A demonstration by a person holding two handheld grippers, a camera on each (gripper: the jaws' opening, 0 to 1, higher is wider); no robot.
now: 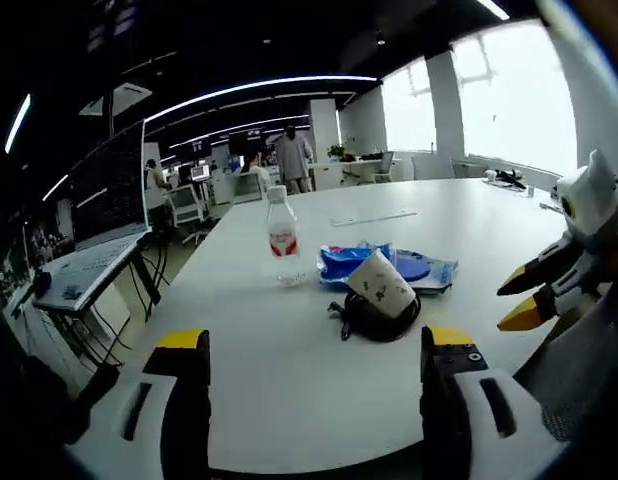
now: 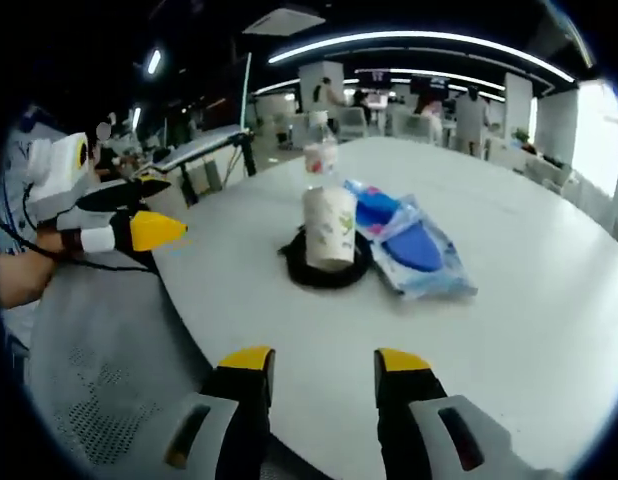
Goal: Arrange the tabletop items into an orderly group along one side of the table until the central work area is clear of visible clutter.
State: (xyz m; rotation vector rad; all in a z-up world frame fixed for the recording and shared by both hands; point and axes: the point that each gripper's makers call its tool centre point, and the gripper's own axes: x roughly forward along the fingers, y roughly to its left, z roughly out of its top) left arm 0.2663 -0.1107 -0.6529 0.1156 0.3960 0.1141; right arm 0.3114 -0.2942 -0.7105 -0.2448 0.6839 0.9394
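Open-plan office with ceiling light strips, bright windows, desks and standing people in the background. Item one: large white table [image 1: 289, 400], rounded edge toward the cameras, carrying all listed objects in one loose cluster near its middle. Item two: blue plastic packet [image 2: 414, 245], flat on the table, lying just beside the cup on the side away from the near edge in the left gripper view [image 1: 389, 265]. Item three: clear water bottle [image 1: 282, 238] with white cap and red label, upright, standing near the packet; in the right gripper view it stands behind the cup [image 2: 320, 155]. Item four: black round pad [image 1: 374, 318], flat on the table, a short black cord trailing from it. Item five: white paper cup [image 1: 381, 284] with a small printed pattern, resting on the black pad, leaning in the left gripper view and looking upright in the right gripper view [image 2: 329, 226]. Item six: left gripper [image 1: 314, 375], yellow-tipped jaws spread wide and empty, held low over the near table edge; seen from the right gripper view at the left side [image 2: 149, 230], a hand behind it. Item seven: right gripper [image 2: 319, 385], jaws parted with nothing between them, well short of the cup; seen in the left gripper view at the right edge [image 1: 524, 295].
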